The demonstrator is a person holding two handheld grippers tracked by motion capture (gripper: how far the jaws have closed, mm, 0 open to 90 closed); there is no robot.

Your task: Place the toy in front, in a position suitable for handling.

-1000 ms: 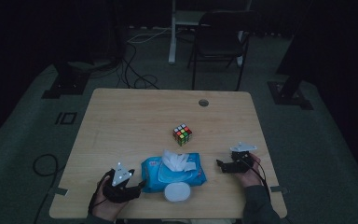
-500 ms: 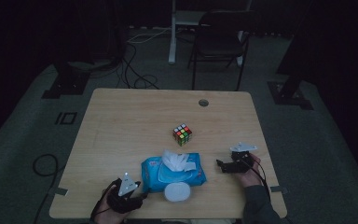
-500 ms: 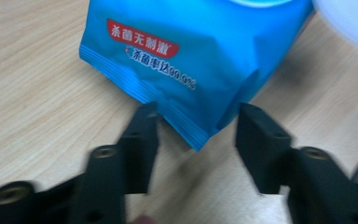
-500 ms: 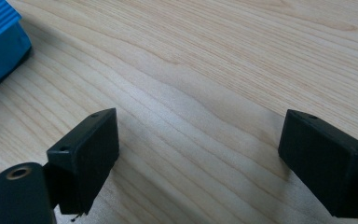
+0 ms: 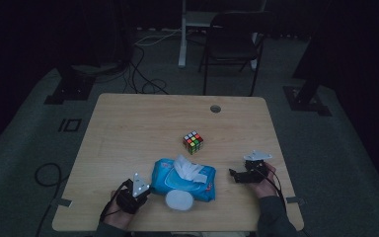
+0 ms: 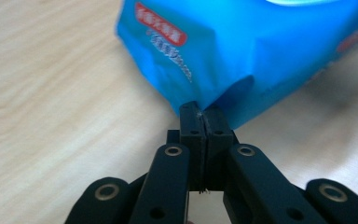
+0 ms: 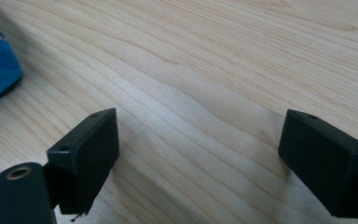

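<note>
High view dim, gripper views bright.
Dark room surrounds pale wooden table point(image 5: 143, 128); near black jaws blur; soft shadows.

Your left gripper point(image 5: 145, 189) sits at the table's seven o'clock, its jaws pressed together and pointing toward three o'clock, with your left hand point(image 5: 121, 210) wrapped behind it. Your right gripper point(image 5: 233, 174) lies at five o'clock, jaws spread wide and aimed toward nine o'clock, your right hand point(image 5: 264, 181) gripping its body.

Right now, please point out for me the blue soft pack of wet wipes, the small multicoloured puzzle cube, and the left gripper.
blue soft pack of wet wipes point(image 5: 165, 178): high view, bare blue top.
small multicoloured puzzle cube point(image 5: 193, 142): high view, top face.
left gripper point(image 6: 200, 116): left gripper view, where its closed jaw tips pinch the pack's corner.
</note>
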